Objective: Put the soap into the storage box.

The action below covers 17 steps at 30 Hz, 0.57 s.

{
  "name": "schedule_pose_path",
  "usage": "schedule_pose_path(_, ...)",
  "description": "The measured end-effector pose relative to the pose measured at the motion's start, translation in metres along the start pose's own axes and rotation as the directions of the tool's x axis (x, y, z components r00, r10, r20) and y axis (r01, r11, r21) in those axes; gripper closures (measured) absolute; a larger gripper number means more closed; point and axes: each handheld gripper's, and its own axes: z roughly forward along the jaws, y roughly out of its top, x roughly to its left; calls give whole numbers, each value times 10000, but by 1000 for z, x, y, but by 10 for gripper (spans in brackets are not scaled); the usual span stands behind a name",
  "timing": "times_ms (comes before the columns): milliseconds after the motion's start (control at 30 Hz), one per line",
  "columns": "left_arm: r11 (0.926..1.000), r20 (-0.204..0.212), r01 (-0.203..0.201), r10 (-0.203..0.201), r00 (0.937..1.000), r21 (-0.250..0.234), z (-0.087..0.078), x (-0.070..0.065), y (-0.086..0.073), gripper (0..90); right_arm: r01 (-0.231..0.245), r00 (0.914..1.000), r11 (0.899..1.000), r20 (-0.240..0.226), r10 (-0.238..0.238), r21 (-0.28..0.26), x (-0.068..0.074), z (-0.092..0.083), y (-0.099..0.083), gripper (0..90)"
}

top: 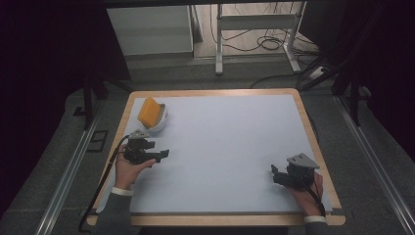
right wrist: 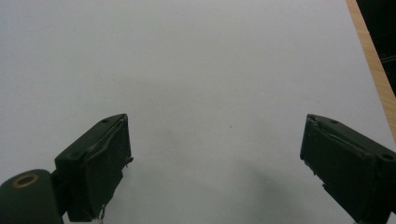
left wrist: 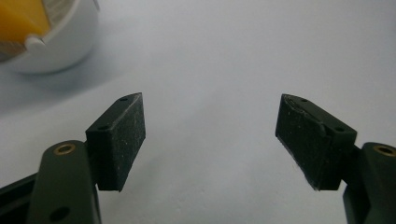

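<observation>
Room: dim, dark drapes at both sides, bare floor with cables and a white stand's legs beyond the far edge.
Desk (top: 230, 147): pale blue-grey top, wooden rim all round; bare apart from one item.
White bowl (top: 159, 122): near the far left corner, just inside the left edge; upper left in the left gripper view (left wrist: 56, 42).
Yellow sponge (top: 149, 111): standing tilted in the white bowl, rising above its rim; corner of it visible in the left gripper view (left wrist: 21, 21).
Left hand-held gripper (top: 161, 155): low over the desk by the left edge, just on the near side of the white bowl; jaws spread wide, nothing between the pads (left wrist: 121, 140), pointing past the bowl rather than at it.
Right hand-held gripper (top: 275, 174): near the near right corner, well apart from the bowl; jaws wide apart, empty, bare desk ahead.
Step, judged: approach to the sponge or bowl, no grip made.
Risk, tipping: a jaw striking the bowl's side could slide or tip it toward the left edge.
Risk, sponge: soft and leaning, likely to flop or fold under a pinch at one corner.
Risk, aim: present heading likely to miss to the side; turn toward the bowl needed before closing.
</observation>
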Motion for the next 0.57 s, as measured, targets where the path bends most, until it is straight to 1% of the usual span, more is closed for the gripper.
schedule_pose_path(33,10000,-46,-51,51,10000,73,0,1,-1,248,-5,10000,10000,-9,5,11,0,0,0,87)
schedule_pose_path(100,9999,-41,120,-120,9999,-10,0,2,-5,250,4,10000,10000,-38,-4,18,0,0,0,87)
schedule_pose_path(200,9999,-58,88,-87,9999,104,0,4,-8,253,-10,10000,10000,-46,10,10,0,0,0,87)
schedule_pose_path(233,9996,-6,105,-105,9999,244,0,5,-9,255,-9,10000,10000,-59,9,21,0,0,0,87)
schedule_pose_path(333,9997,153,220,-221,9996,70,-4,5,-8,264,32,10000,10000,-52,-32,52,0,1,0,86)
schedule_pose_path(433,9997,110,248,-248,9996,-22,-7,4,-7,265,54,10000,10000,-37,-54,42,1,1,0,86)
schedule_pose_path(567,9997,170,229,-230,9996,31,-5,3,-7,260,32,10000,10000,-65,-32,21,0,0,0,83)
